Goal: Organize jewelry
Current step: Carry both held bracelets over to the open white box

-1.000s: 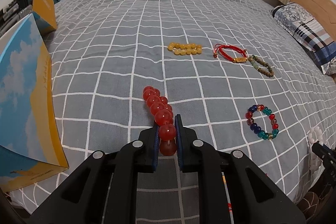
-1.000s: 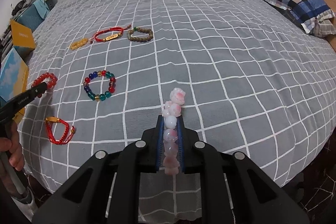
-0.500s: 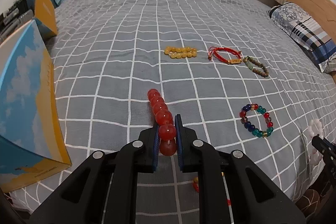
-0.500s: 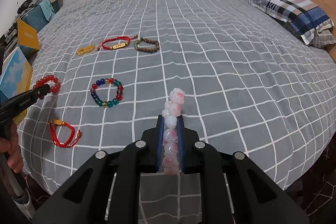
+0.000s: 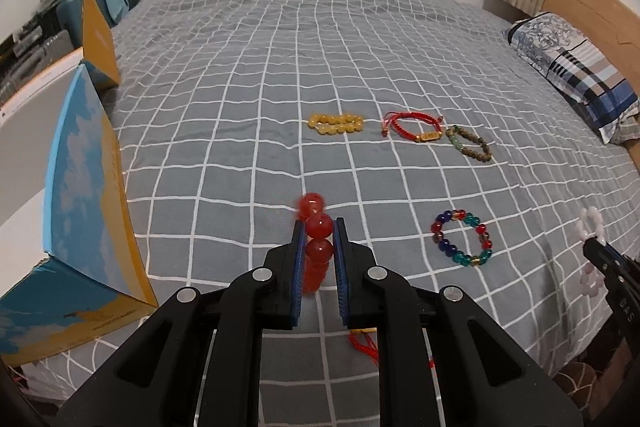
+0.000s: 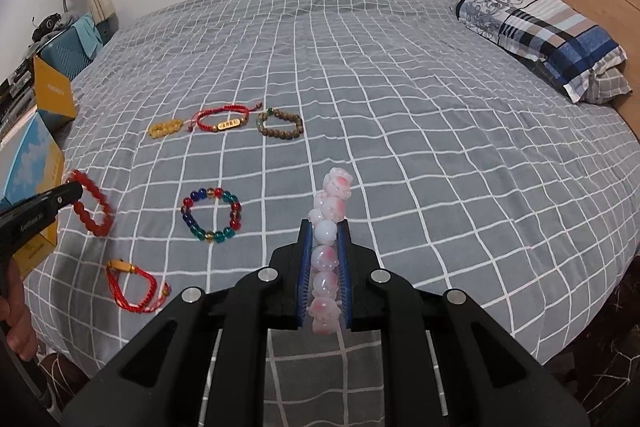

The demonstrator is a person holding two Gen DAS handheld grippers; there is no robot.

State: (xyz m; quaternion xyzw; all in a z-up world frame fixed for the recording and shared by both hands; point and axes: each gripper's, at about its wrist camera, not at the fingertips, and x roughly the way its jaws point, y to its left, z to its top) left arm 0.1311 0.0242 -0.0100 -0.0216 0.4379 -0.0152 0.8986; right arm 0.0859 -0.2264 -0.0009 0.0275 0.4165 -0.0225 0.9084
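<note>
Red glossy round-bead bracelet [image 5: 316, 247] is held clenched between the fingers of the left gripper [image 5: 317, 259], lifted off the grey white-checked bedspread [image 5: 248, 87]. Its loop is seen edge-on in the left wrist view: long axis runs along the fingers, pointing forward and away, far bead blurred.

Pale pink-and-white carved-bead bracelet [image 6: 326, 255] is grasped the same way in the right gripper [image 6: 325, 267], long axis forward along the fingers.

Back row judged done: yellow amber-bead bracelet [image 5: 335, 123], red braided cord bracelet with gold tag [image 5: 414, 126], brown wooden-bead bracelet [image 5: 470, 143], laid side by side.

Second row started: multicolour glass-bead bracelet [image 5: 460, 238] laid out alone.

Left to do: both held bracelets, plus red cord bracelet with gold bead [image 6: 134, 287] near the bed edge.
</note>
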